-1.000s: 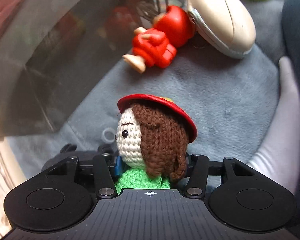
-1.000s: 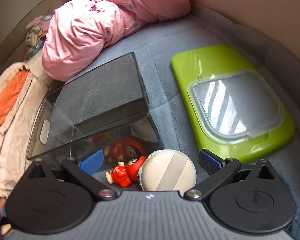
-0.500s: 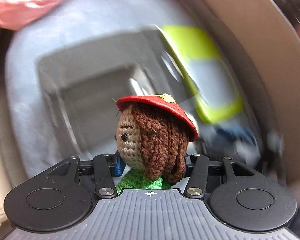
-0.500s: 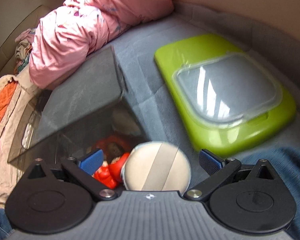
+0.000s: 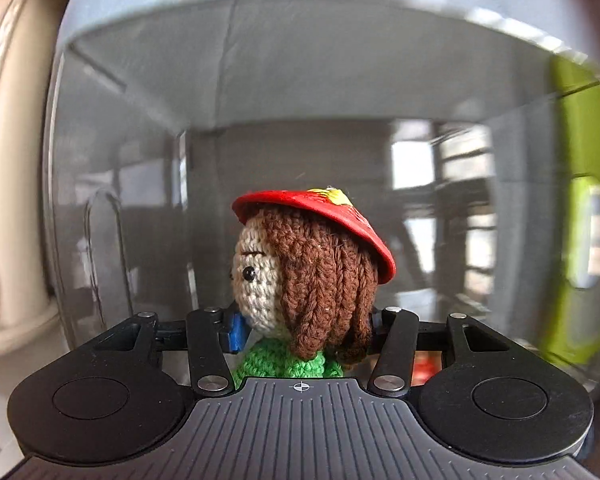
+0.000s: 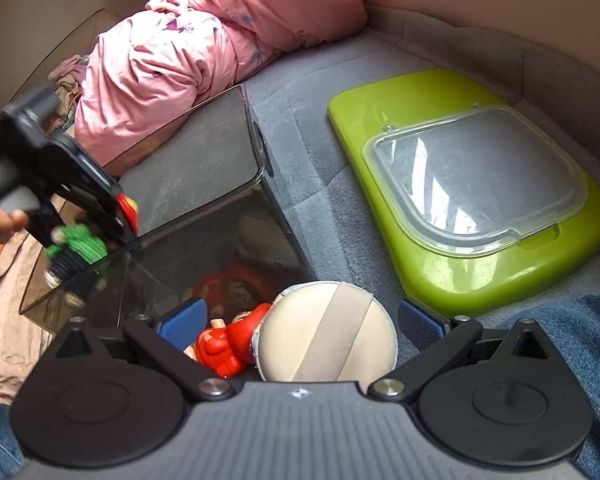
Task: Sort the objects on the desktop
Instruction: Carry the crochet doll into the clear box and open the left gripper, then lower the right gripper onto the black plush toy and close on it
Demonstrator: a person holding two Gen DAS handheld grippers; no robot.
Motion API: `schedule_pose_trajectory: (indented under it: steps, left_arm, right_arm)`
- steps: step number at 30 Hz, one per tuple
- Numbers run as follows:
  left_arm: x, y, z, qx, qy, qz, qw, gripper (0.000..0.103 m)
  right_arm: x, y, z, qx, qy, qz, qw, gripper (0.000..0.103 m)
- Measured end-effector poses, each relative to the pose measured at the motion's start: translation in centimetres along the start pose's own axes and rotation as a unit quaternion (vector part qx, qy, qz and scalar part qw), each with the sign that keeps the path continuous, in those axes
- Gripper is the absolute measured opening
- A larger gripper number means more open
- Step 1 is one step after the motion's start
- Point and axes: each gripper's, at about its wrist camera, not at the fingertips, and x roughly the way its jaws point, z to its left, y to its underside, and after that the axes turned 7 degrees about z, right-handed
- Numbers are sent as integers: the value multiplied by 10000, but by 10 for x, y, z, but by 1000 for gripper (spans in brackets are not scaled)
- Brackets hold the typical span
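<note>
My left gripper (image 5: 304, 328) is shut on a crochet doll (image 5: 312, 264) with a red hat, brown hair and green body. It faces into the smoky transparent bin (image 5: 300, 80). In the right wrist view the left gripper (image 6: 112, 216) holds the doll (image 6: 80, 244) at the bin's (image 6: 204, 176) left rim, held by a hand. My right gripper (image 6: 300, 318) stands open, blue pads (image 6: 184, 320) apart. Between them, lower down, lie a round beige case (image 6: 328, 336) and a red toy figure (image 6: 228, 340), just outside the bin's near wall.
A lime-green lid with a clear window (image 6: 472, 184) lies on the grey mat (image 6: 300, 120) right of the bin. A pink jacket (image 6: 220, 40) is bunched behind the bin. Denim-clad legs (image 6: 560, 320) sit at the lower right. Crumpled beige cloth (image 6: 8, 312) lies left.
My left gripper has swung the doll away from the grey mat and up to the bin's opening. The right gripper has shifted slightly and stays open over the beige case.
</note>
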Motion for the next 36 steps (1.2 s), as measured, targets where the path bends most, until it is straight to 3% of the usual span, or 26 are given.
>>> schedule_pose_trajectory:
  steps: [4,7,9,12,14,17,21,23,26,27,31,33,36]
  left_arm:
    - [14,0,7,-10,-246,81,9997,57]
    - [17,9,9,74,-52,21,10000,60]
    - [10,18,9,200,169,-92,9996,73]
    - [-10,37,12,506,540,-569,9956,90]
    - [-30,63,13,733,785,-995,9892,93]
    - [-54,108,23,1084,1364,-1449,9740,94]
    - [-71,175,50,1631,2631,-1643,9366,96]
    - [-81,202,58,1926,3100,-1632,9166,97]
    - [-87,251,63,2260,3379,-1717,8974,98]
    - [-88,261,65,2284,3375,-1780,8957,98]
    - [-90,275,75,2029,3007,-2156,9066,103]
    - [-91,283,80,1899,2819,-2341,9109,103]
    - [-92,294,87,1701,2532,-2616,9157,103]
  right_arm:
    - [2,-1,0,1,-44,32,10000,103]
    - [3,0,1,-16,-2,25,10000,103]
    - [4,1,3,-49,46,36,10000,103]
    - [6,2,6,-127,146,69,9998,103]
    - [8,3,9,-217,228,106,9994,103]
    - [12,5,16,-386,319,251,9984,103]
    - [21,3,39,-950,404,668,9924,103]
    - [23,3,64,-1490,407,846,9844,103]
    - [28,9,111,-2374,233,1141,9644,103]
    - [31,14,128,-2661,133,1251,9557,103]
    - [46,38,191,-3689,-220,1492,9172,102]
    - [51,41,207,-3800,-429,1359,9139,102]
    - [60,42,229,-4123,-372,1152,9029,102]
